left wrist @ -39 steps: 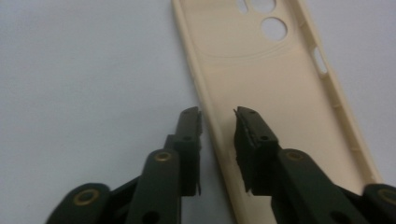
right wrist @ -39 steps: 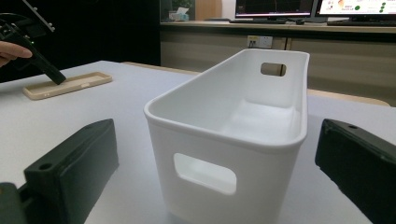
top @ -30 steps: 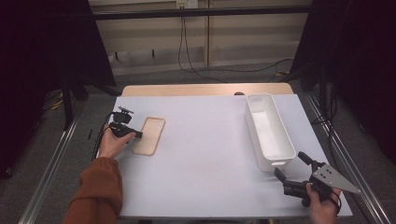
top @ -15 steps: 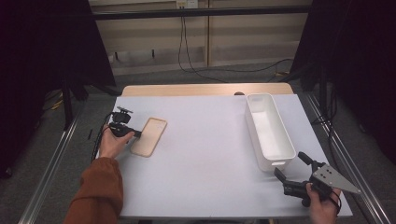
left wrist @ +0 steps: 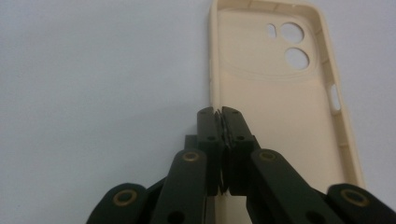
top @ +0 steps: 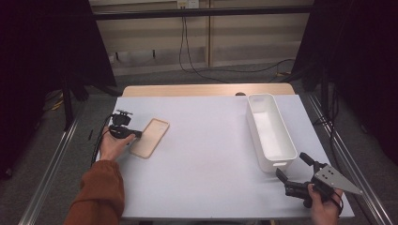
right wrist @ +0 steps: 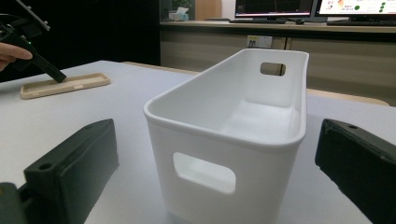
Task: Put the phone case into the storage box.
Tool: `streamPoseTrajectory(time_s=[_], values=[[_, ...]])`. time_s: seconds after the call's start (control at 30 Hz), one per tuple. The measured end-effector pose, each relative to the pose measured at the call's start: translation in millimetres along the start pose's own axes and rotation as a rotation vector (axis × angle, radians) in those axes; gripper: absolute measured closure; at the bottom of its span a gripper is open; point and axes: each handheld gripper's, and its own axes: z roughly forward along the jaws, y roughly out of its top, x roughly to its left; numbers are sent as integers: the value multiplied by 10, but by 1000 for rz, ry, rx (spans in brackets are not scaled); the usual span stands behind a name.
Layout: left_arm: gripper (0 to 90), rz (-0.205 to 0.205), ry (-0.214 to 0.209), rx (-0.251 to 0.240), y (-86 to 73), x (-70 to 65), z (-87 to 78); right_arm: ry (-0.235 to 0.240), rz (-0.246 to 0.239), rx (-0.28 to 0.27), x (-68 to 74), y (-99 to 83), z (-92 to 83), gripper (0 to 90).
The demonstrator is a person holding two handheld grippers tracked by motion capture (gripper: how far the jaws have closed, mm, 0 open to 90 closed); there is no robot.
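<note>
A beige phone case [top: 150,137] lies open side up on the white table, left of the middle. My left gripper [top: 139,135] rests at its long edge. In the left gripper view the jaws [left wrist: 219,112] are shut on the thin side wall of the case [left wrist: 280,93], whose camera holes point away from me. My right gripper [top: 291,165] sits at the table's near right corner, open and holding nothing. In the right gripper view its wide-apart jaws [right wrist: 219,140] frame the white bin [right wrist: 224,154]. Far off at the left are the case [right wrist: 65,85] and the left gripper [right wrist: 58,77].
The long white bin [top: 263,161] with cut-out handles stands empty along the right side of the table [top: 206,154], its near end just beyond my right gripper. A wooden strip [top: 187,90] borders the far edge. Metal rails run along both sides.
</note>
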Motion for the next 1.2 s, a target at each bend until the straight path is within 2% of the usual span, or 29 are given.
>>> streamPoseTrajectory(time_s=[0.17, 0.3, 0.4, 0.53, 0.73, 0.87, 1.07, 1.2], values=[[875, -14, -6, -13, -12, -1, -14, 0, 0, 0, 0, 0, -1, 0], [876, -9, -5, -33, -16, -40, -22, 0, -1, 1, 1, 0, -1, 0], [875, 9, -15, -47, -10, -79, -46, -1, 0, 0, 1, 0, 0, 0], [876, 38, -5, -75, -3, -143, -78, -1, -1, 1, 2, -1, -1, 0], [876, 35, -3, -123, -21, -198, -129, 0, -1, 1, 1, -1, -2, 0], [876, 21, -16, -150, -58, -179, -176, 0, -2, 2, 1, -2, -1, 0], [876, 11, -13, -200, -116, -176, -249, -1, -1, 3, 3, -1, 1, 0], [876, 22, -2, -224, -149, -195, -286, -1, -2, 4, 5, -1, 0, 0]])
